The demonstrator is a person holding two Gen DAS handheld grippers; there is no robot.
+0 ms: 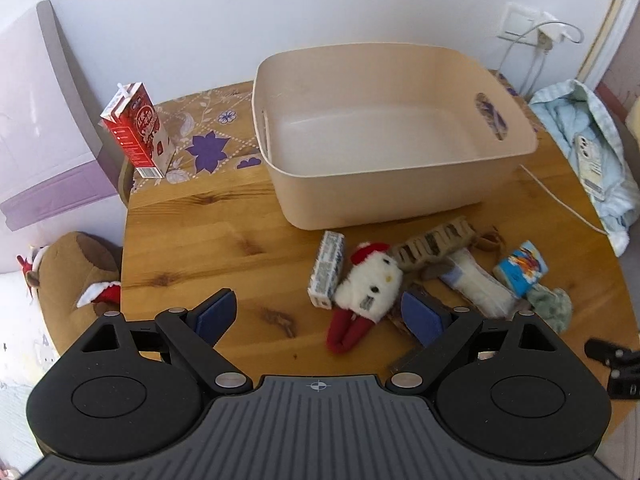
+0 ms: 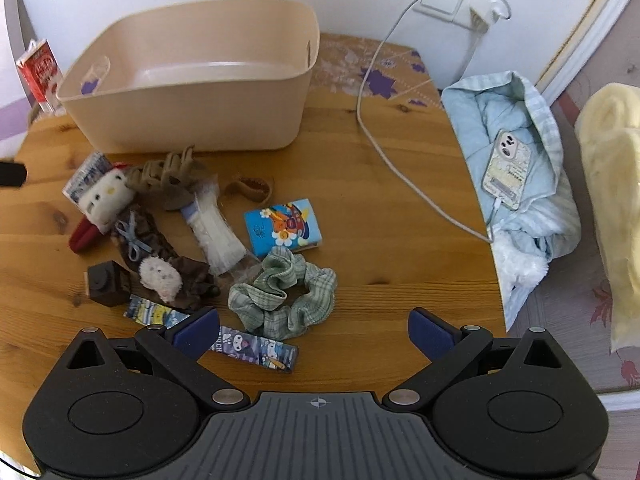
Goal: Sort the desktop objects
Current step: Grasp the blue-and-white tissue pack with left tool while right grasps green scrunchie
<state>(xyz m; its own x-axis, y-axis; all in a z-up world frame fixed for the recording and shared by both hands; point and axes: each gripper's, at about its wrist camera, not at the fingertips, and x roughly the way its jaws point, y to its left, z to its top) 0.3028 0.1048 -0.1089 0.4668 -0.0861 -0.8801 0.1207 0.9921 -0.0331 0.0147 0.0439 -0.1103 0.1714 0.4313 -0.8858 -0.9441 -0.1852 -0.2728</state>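
Note:
An empty beige bin (image 1: 384,184) (image 2: 192,120) stands at the back of the round wooden table (image 1: 192,256). In front of it lies a pile: a white plush doll with red hat (image 1: 370,284) (image 2: 106,196), a small carton (image 1: 327,268), a brown claw clip (image 1: 434,246) (image 2: 168,176), a tissue pack (image 2: 216,232), a blue cartoon pack (image 1: 520,270) (image 2: 284,228), a green checked scrunchie (image 2: 282,296). My left gripper (image 1: 320,316) is open, empty, just in front of the doll. My right gripper (image 2: 314,330) is open, empty, just short of the scrunchie.
A red milk carton (image 1: 138,130) stands at the back left on a flowered mat. A white cable (image 2: 384,120) runs across the table to a phone (image 2: 506,168) on a light blue garment (image 2: 528,216) at the right edge. A brown plush (image 1: 68,272) lies off the left edge.

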